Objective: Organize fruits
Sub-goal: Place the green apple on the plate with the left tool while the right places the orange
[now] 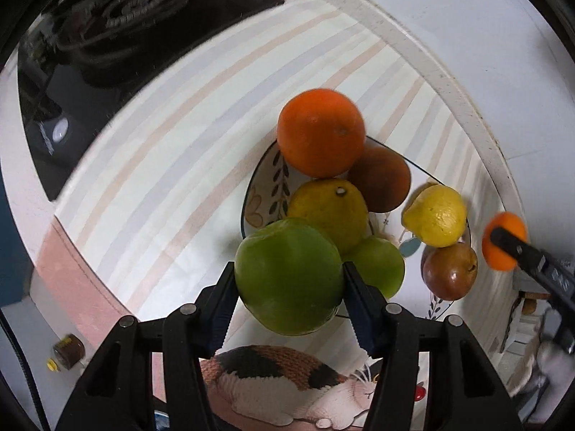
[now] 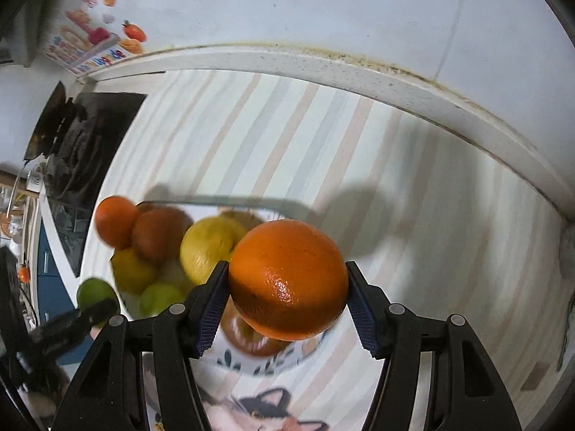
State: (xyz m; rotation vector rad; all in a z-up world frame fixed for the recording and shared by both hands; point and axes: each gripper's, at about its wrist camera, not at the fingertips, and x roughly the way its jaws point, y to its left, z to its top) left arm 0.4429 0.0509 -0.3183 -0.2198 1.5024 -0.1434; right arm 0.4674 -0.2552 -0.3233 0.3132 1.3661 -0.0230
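Two grippers, each clamped on one fruit. Left gripper [image 1: 289, 280] has its jaws pressed on both sides of a green apple [image 1: 289, 276], held up over the near edge of the bowl [image 1: 267, 179]. Right gripper [image 2: 287, 287] squeezes an orange [image 2: 289, 280] between its blue-padded fingers [image 2: 212, 305], lifted over the bowl's right side; in the left wrist view that same orange shows small at the far right, well apart from the pile. Bowl is white with a leaf pattern and sits on a striped cloth [image 1: 161, 179]. Inside it, left wrist view: big orange [image 1: 321, 133] at the back, a brownish-red fruit [image 1: 382, 179] touching it on the right, a yellow citrus [image 1: 329, 212] in the middle, a second green apple [image 1: 381, 265] just behind the held one. Lemon [image 1: 435, 215] sits on the right side, with a red-brown apple [image 1: 449, 273] directly below it, touching. Black stove [image 1: 107, 36] is at the upper left, beyond the cloth. Cat-shaped knitted mat [image 1: 287, 384] lies at the near edge under the left gripper. White backsplash ledge [image 2: 323, 68] runs along the wall. Right wrist view is motion blurred, pile detail unclear there.
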